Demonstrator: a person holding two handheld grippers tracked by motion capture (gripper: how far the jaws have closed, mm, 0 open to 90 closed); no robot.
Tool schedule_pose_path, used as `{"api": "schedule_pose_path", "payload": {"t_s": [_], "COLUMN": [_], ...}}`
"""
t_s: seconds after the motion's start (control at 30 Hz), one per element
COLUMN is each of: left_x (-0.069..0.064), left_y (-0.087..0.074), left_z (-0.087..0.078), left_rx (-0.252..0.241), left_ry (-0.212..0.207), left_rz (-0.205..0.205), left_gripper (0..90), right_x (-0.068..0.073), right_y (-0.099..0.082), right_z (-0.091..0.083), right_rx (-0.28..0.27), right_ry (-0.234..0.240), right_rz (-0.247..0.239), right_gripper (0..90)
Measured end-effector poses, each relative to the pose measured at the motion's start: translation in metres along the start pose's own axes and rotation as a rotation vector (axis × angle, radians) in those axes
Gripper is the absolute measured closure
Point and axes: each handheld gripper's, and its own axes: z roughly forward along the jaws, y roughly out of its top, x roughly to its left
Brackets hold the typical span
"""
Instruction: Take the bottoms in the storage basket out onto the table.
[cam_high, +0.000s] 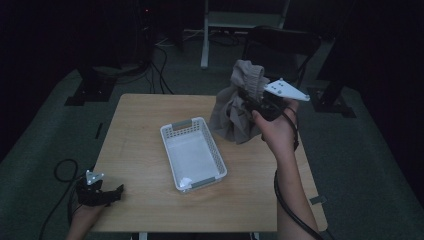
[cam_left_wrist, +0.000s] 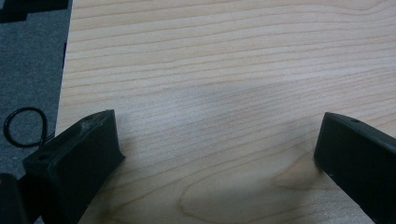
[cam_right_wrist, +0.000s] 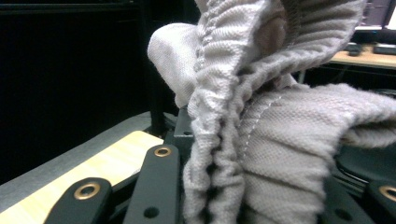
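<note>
A grey-beige knitted garment (cam_high: 236, 105) with a gathered waistband hangs bunched above the right side of the wooden table (cam_high: 145, 130). My right gripper (cam_high: 250, 102) is shut on it, held up in a hand from the lower right. In the right gripper view the cloth (cam_right_wrist: 261, 130) fills the space between the jaws. A white slotted basket (cam_high: 192, 152) with grey handles lies in the middle of the table, left of the garment. My left gripper (cam_high: 117, 192) rests at the table's near left corner. Its fingers (cam_left_wrist: 81, 158) stand wide apart over bare wood, open, with nothing between them.
A black cable (cam_high: 62, 170) loops on the grey carpet by the left gripper. A white frame leg (cam_high: 205, 35) and a dark chair (cam_high: 280, 42) stand beyond the table's far edge. Black stand feet (cam_high: 87, 92) sit on the floor at left and right.
</note>
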Motion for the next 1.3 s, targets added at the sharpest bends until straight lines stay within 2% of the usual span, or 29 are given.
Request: {"api": "schedule_pose_path", "payload": {"t_s": [0.27,0.77,0.8,0.93,0.97,1.1,1.13,1.3], "left_x": [0.000,0.000,0.000,0.000,0.000,0.000,0.000,0.000], "left_y": [0.000,0.000,0.000,0.000,0.000,0.000,0.000,0.000], "left_z": [0.000,0.000,0.000,0.000,0.000,0.000,0.000,0.000], "left_rx": [-0.004,-0.005,-0.005,-0.006,-0.005,-0.005,-0.004,-0.004], "left_ry": [0.001,0.002,0.002,0.001,0.001,0.002,0.001,0.001], "left_rz": [-0.003,-0.003,-0.003,-0.006,-0.004,-0.003,-0.003,-0.003], "left_gripper": [0.8,0.8,0.8,0.8,0.8,0.8,0.8,0.8], "right_x": [-0.028,-0.065,-0.070,-0.075,-0.079,-0.082,-0.087,-0.092], "right_y": [-0.019,-0.052,-0.060,-0.069,-0.078,-0.085,-0.099,-0.117], "right_z": [-0.012,-0.019,-0.018,-0.016,-0.014,-0.012,-0.006,0.000], "right_rx": [0.028,0.094,0.112,0.130,0.142,0.150,0.174,0.203], "right_ry": [-0.067,-0.150,-0.156,-0.170,-0.177,-0.179,-0.182,-0.194], "right_rz": [0.008,0.033,0.038,0.045,0.055,0.065,0.080,0.098], "right_gripper": [70.8,70.7,70.7,70.6,70.6,70.6,70.5,70.5]}}
